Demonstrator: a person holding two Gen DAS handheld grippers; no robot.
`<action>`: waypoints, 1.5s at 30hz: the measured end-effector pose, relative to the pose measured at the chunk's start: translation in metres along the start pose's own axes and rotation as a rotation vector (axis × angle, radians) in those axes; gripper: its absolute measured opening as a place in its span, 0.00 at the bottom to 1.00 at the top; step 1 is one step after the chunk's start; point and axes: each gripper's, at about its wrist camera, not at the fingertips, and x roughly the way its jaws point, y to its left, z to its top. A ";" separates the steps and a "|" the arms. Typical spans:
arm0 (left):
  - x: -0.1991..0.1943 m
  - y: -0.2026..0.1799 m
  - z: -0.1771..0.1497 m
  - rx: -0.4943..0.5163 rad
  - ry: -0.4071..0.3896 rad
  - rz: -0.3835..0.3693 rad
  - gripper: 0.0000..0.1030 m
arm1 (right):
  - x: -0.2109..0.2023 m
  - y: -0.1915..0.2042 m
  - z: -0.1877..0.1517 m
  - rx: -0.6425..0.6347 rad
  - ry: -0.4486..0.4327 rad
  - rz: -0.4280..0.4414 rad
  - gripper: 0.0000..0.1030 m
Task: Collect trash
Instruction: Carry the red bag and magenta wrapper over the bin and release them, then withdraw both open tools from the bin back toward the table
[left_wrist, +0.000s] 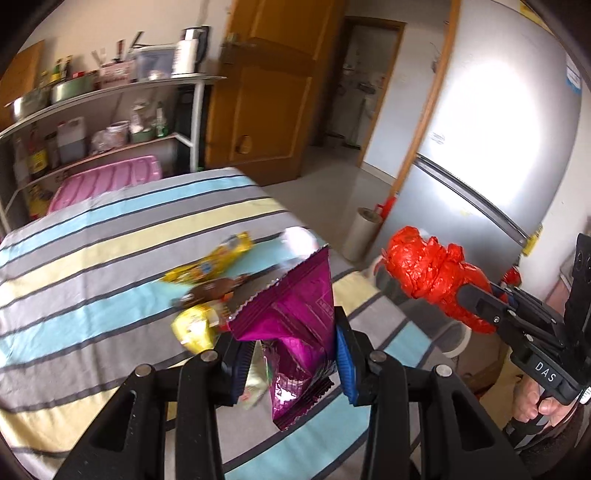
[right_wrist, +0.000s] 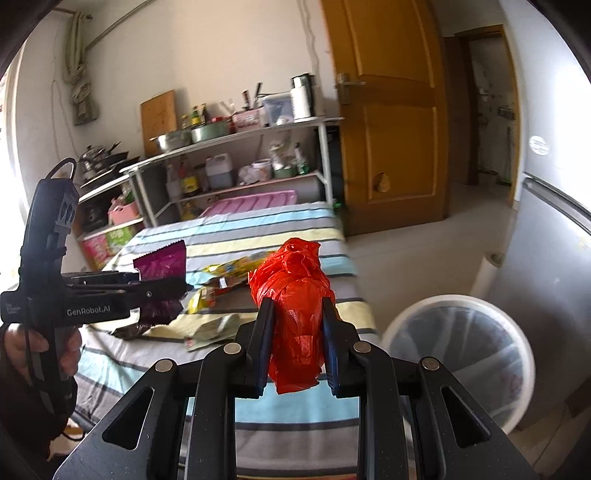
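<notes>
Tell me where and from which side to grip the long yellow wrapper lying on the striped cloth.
Grip the yellow wrapper across its narrow middle, coming down from above. It lies flat on the striped cloth, so a side approach would probably find no edge to pinch. Its near end touches the brown wrapper, so the middle looks clearer. Both grippers are full: the left gripper holds the purple wrapper, the right gripper the red bag.

**Our black grippers, close up**

Both our grippers are matte black plastic. The left gripper (left_wrist: 291, 363) has round silver screw heads on its linkage arms and blue ribbed pads on its fingers (left_wrist: 345, 354). Its side reads "GenRobot.AI" in white. The right gripper (right_wrist: 295, 345) looks alike, and its body is marked "DAS". Bare skin shows on our left hand (right_wrist: 40, 354).
</notes>
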 end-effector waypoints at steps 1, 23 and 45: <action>0.004 -0.008 0.002 0.014 0.002 -0.013 0.40 | -0.003 -0.006 0.000 0.008 -0.004 -0.015 0.24; 0.126 -0.159 0.016 0.232 0.167 -0.173 0.41 | -0.008 -0.154 -0.041 0.188 0.129 -0.374 0.25; 0.128 -0.156 0.015 0.204 0.172 -0.171 0.65 | 0.007 -0.169 -0.053 0.209 0.182 -0.441 0.46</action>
